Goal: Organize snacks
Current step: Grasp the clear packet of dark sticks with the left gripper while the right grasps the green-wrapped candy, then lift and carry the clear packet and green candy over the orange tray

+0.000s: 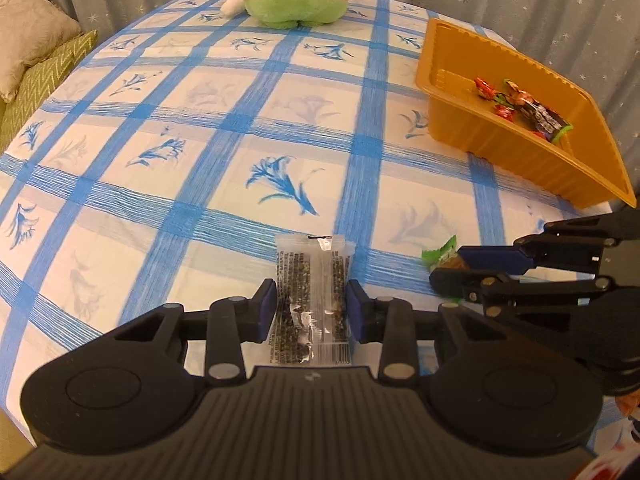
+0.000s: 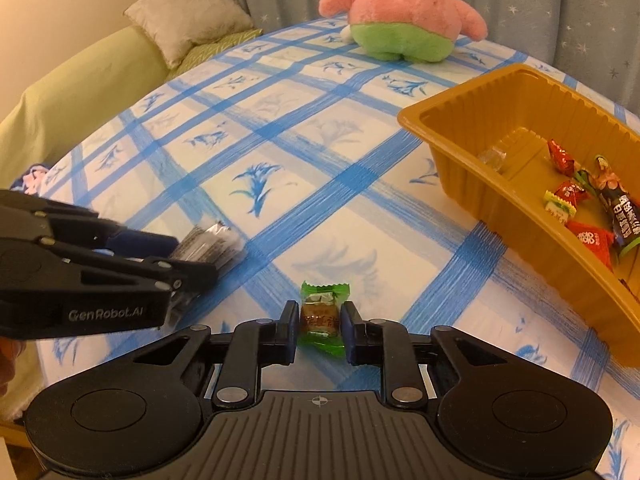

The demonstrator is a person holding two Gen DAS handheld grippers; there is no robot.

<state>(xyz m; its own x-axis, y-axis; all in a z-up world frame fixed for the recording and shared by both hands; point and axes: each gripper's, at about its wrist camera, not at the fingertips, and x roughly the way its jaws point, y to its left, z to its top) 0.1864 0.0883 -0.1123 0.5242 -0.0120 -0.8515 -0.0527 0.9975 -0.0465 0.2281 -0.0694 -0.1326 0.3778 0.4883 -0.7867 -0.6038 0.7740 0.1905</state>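
Note:
My left gripper is shut on a clear snack packet with dark contents, its pads against both long sides, low over the tablecloth. The packet also shows in the right wrist view. My right gripper is shut on a green-wrapped candy; the candy's green end shows in the left wrist view. A golden plastic tray stands at the right and holds several wrapped snacks. The two grippers are side by side near the table's front edge.
A pink and green plush toy sits at the table's far edge. The table has a blue-checked cloth. A green sofa with cushions is to the left. A grey starred curtain hangs behind.

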